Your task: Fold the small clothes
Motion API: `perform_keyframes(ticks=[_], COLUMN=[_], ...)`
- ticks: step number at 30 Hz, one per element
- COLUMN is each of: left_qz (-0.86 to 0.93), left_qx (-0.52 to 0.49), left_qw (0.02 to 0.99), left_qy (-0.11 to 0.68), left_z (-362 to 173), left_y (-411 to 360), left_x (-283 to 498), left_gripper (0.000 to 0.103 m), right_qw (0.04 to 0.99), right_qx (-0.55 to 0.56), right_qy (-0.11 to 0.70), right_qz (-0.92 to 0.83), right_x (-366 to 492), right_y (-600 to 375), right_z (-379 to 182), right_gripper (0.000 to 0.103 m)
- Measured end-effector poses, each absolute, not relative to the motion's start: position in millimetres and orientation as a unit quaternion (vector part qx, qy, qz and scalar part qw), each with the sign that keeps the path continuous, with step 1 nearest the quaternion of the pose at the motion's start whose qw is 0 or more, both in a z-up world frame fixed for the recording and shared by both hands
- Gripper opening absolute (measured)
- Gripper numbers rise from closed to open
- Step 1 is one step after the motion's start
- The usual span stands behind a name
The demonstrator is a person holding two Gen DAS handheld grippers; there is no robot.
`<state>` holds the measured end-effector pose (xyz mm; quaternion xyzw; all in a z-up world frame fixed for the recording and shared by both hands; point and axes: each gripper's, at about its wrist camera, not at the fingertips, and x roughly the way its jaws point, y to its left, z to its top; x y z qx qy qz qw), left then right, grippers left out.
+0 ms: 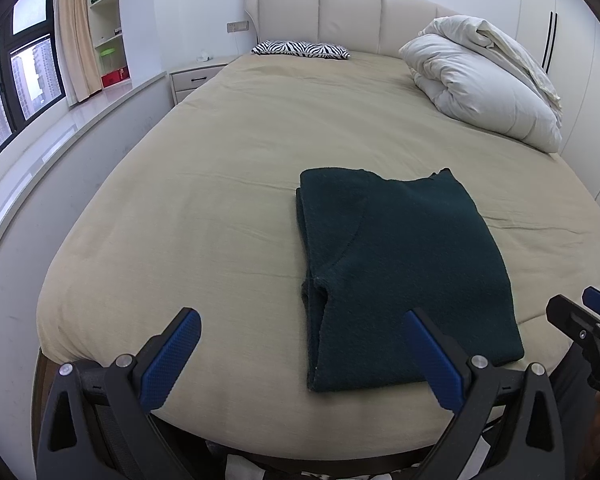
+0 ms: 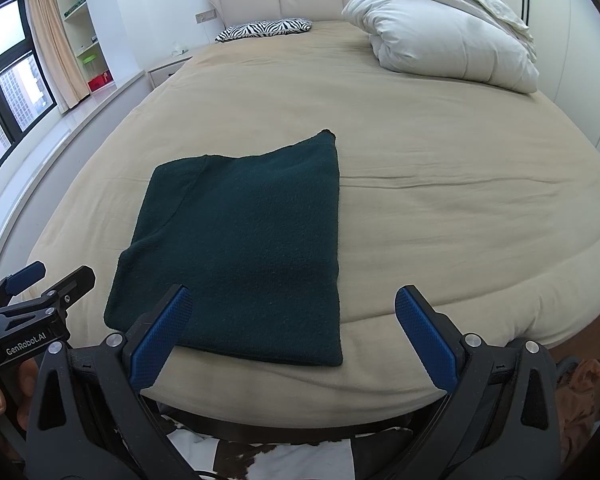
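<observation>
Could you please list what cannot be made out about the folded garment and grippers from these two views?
- Dark green garment: its type is unclear in both views; folded layers hide inner parts.
- Its near edge: partly covered by the left gripper and right gripper.
- Right gripper, left view: cut off by the frame edge.

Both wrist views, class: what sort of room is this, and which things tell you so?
A bedroom, most likely in a flat: a large bed with a padded headboard, a folded white duvet on it, and a nightstand beside it.
</observation>
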<state>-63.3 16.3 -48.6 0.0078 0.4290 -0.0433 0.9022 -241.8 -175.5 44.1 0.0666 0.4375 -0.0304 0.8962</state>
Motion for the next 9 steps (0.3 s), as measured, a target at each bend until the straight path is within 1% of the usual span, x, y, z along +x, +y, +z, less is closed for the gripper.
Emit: perform_keyframes(ticks=[9], left_qz=[-0.043], left_qx=[0.01], left_qw=[0.901], left_qy=[0.432], left_z=[-50.3], left_y=[17.7], left_x=[-61.1], left_gripper=[0.103], right_qw=[0.895], right_qx=[0.067], right_qy=[0.439], right_qz=[-0.028], right_x=[-240.9], right_y=[-175.7], right_z=[43.8], right_gripper=[0.103])
